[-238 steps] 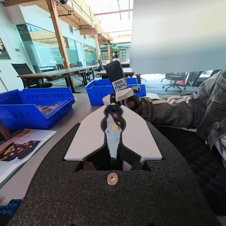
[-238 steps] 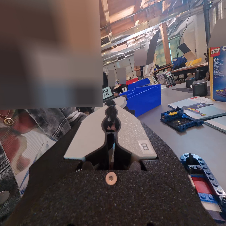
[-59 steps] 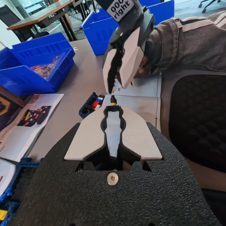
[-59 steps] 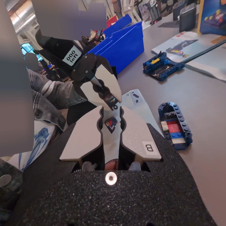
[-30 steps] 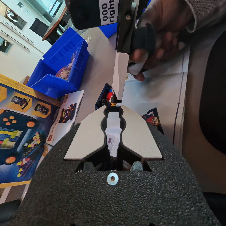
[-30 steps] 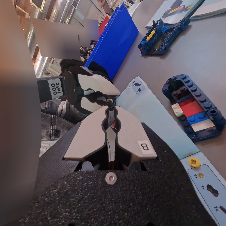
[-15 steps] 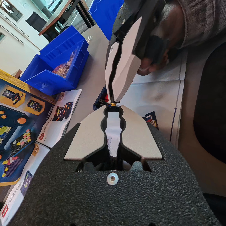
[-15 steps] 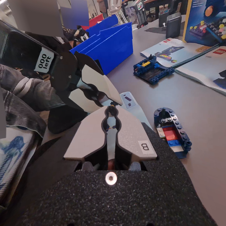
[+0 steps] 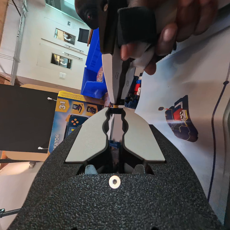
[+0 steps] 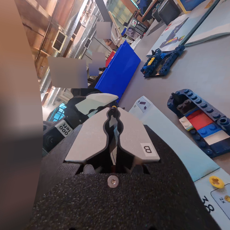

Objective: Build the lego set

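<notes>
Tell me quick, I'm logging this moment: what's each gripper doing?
Left gripper: closed on a small dark block.
Right gripper: closed on a black peg with a yellow ring.

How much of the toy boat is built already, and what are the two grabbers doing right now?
The dark blue boat hull lies on the table, floored with red, blue and white bricks. The left gripper pinches a small dark brick; the right gripper grips a black peg above its yellow ring. Neither piece is on the hull yet.

Blue bin [image 10: 119,69] beside an instruction booklet [image 10: 160,125] (open), boat-shaped brick build [image 10: 204,119] alongside.
</notes>
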Tool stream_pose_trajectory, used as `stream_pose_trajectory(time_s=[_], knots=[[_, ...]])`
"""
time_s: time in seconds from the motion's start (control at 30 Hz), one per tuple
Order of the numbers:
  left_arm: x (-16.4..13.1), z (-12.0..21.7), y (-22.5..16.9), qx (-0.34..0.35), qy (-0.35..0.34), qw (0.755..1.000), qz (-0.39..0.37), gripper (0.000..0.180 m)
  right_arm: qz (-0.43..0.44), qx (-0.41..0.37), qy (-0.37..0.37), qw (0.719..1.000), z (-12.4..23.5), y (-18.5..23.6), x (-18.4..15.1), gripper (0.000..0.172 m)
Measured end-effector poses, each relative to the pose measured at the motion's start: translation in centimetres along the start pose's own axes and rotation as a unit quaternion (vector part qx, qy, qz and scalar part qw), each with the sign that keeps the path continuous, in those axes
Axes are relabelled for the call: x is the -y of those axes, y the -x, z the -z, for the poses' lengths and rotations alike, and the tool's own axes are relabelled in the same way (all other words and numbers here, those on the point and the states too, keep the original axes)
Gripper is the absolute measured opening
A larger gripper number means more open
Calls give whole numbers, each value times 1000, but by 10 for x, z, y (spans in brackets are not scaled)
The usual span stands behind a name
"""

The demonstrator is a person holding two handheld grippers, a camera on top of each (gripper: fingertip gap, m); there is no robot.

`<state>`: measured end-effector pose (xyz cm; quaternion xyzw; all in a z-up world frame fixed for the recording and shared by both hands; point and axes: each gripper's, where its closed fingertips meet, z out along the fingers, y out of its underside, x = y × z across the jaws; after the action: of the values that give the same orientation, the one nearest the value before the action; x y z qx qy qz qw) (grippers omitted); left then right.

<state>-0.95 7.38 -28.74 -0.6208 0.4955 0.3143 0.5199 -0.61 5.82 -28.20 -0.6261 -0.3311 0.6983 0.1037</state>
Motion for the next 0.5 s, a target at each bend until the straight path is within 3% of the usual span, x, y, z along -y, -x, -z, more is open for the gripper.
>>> stream_pose_trajectory(time_s=[0.1,0.27,0.37,0.5], knots=[[-1,-1,-2,-13,-2,1000,18,16,0,-5,0,1000,-1,-2,0,7],[1,1,-5,-89,-38,981,170,17,33,10,-1,999,4,5,7,11],[1,2,-7,-125,-52,962,237,17,78,-23,26,996,5,0,2,12],[1,1,-13,-152,-53,951,265,17,130,-56,50,989,1,-3,-4,13]])
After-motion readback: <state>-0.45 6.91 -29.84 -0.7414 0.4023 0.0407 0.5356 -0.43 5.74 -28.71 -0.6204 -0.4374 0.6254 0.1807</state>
